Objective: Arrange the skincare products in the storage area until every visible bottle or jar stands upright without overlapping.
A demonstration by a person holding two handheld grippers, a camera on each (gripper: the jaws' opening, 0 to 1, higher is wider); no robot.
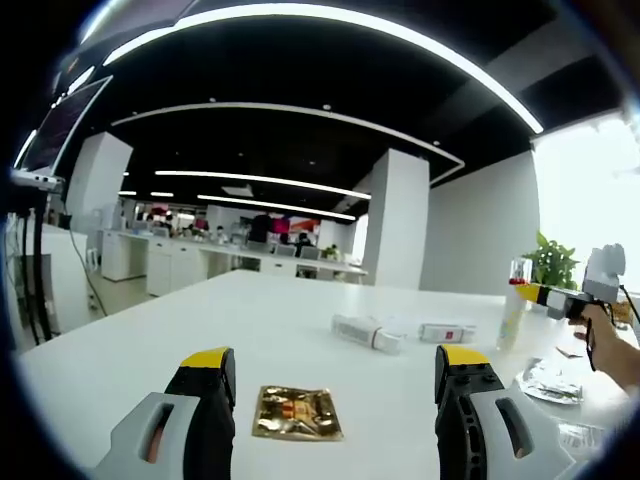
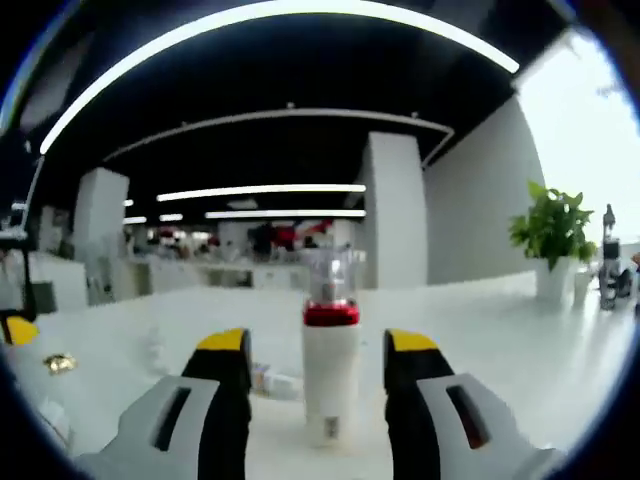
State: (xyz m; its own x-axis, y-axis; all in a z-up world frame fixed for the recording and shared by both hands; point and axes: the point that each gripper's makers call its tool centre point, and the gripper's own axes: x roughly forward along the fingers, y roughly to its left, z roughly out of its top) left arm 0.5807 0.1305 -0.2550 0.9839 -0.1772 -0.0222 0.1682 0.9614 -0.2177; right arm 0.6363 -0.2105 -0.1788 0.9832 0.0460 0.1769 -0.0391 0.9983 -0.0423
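A white bottle (image 2: 330, 375) with a red band and clear cap stands upright on the white table (image 2: 500, 350), between the jaws of my right gripper (image 2: 317, 346). The jaws are open, with a gap on each side of the bottle. In the left gripper view that same bottle (image 1: 514, 305) stands at the right, with the right gripper (image 1: 532, 293) beside it in a person's hand (image 1: 603, 338). Two white tubes (image 1: 368, 332) (image 1: 447, 332) lie flat mid-table. My left gripper (image 1: 335, 360) is open above a gold sachet (image 1: 297, 412).
A silver foil sachet (image 1: 548, 382) lies at the right. A potted plant (image 2: 555, 240) and a dark bottle (image 2: 607, 262) stand at the table's far end. Small lying products (image 2: 272, 381) show behind the bottle. Office desks and pillars lie beyond.
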